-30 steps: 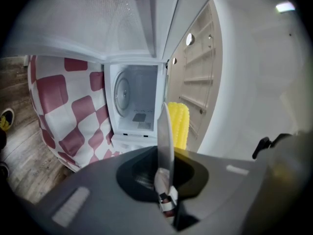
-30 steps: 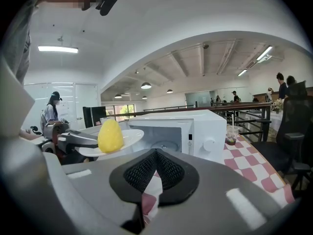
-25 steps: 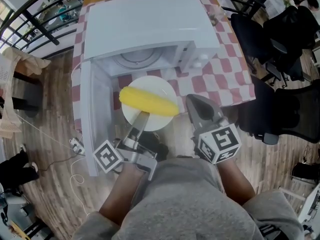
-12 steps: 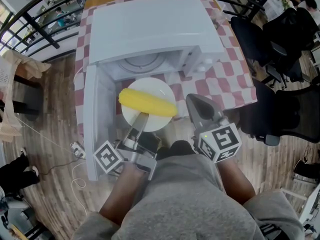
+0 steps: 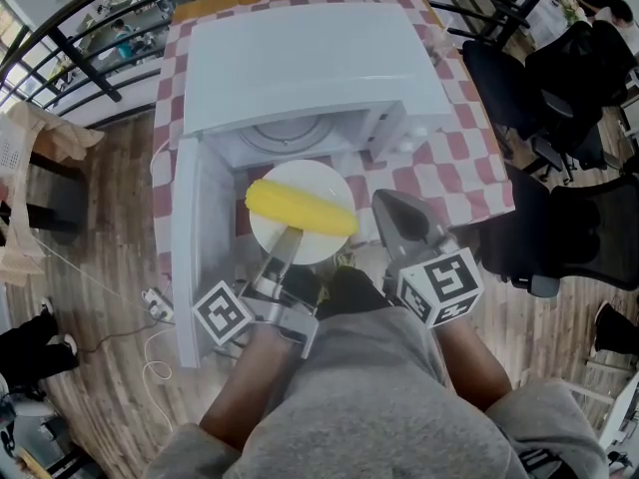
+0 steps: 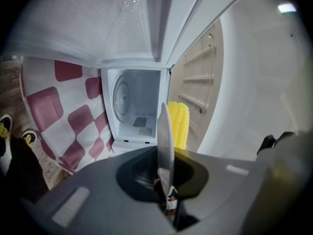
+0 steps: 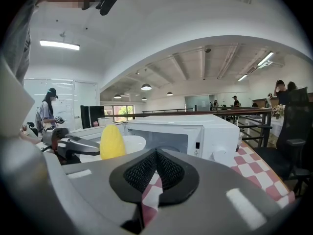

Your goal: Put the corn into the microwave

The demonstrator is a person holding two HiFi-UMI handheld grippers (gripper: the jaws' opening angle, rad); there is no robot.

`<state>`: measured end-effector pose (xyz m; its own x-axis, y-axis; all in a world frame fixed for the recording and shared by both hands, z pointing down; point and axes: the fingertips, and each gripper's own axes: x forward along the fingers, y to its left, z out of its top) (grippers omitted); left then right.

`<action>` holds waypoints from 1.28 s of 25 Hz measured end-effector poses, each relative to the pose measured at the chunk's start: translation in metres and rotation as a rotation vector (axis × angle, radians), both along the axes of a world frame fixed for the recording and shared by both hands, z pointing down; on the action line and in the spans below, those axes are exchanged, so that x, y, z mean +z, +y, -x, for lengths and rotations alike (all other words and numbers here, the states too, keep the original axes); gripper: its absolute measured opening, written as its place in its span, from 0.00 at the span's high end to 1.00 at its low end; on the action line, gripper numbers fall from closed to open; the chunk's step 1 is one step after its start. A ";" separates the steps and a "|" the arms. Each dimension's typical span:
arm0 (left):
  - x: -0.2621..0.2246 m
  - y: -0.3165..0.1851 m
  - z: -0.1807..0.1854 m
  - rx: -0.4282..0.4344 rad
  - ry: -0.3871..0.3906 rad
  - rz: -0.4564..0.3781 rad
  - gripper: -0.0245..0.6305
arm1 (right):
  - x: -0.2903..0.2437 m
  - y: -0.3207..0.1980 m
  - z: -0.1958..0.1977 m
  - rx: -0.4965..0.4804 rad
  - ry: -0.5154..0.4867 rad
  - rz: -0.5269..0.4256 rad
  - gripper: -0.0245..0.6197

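A yellow corn cob [image 5: 300, 209] lies on a white plate [image 5: 310, 173] just in front of the open white microwave [image 5: 310, 63]. The microwave's door [image 5: 195, 247] swings out to the left, and a glass turntable [image 5: 290, 133] shows inside. My left gripper [image 5: 289, 238] is shut on the plate's near rim and holds it level. In the left gripper view the plate rim [image 6: 164, 131] runs edge-on between the jaws, with the corn [image 6: 179, 124] beside it and the microwave cavity [image 6: 134, 109] ahead. My right gripper [image 5: 389, 206] hangs shut and empty to the right of the plate.
A red-and-white checked cloth [image 5: 469, 158] covers the table under the microwave. Black office chairs [image 5: 559, 78] stand at the right. A metal railing [image 5: 80, 48] runs at the back left, and a cable with a plug [image 5: 150, 292] lies on the wooden floor.
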<state>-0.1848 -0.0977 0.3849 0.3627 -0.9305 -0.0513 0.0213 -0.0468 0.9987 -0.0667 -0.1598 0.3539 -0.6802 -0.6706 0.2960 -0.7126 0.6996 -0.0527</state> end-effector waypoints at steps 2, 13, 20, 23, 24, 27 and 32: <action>0.001 -0.004 -0.001 0.003 0.000 -0.004 0.93 | 0.000 -0.002 -0.002 0.001 0.000 -0.002 0.97; 0.015 -0.042 0.002 -0.023 -0.012 -0.006 0.93 | 0.008 -0.034 -0.005 0.003 -0.009 -0.004 0.97; 0.036 -0.074 0.008 -0.049 -0.017 0.011 0.93 | 0.012 -0.058 -0.003 -0.004 -0.026 0.015 0.97; 0.046 -0.087 0.009 -0.059 -0.028 0.008 0.93 | 0.014 -0.067 -0.004 -0.005 -0.025 0.024 0.97; 0.050 -0.092 0.010 -0.065 -0.037 0.008 0.93 | 0.015 -0.070 -0.004 -0.007 -0.023 0.026 0.97; 0.060 -0.111 0.018 -0.101 -0.044 0.012 0.93 | 0.017 -0.080 -0.004 -0.009 -0.019 0.034 0.97; 0.086 -0.132 0.034 -0.166 -0.035 0.038 0.93 | 0.023 -0.087 -0.004 -0.019 -0.017 0.055 0.97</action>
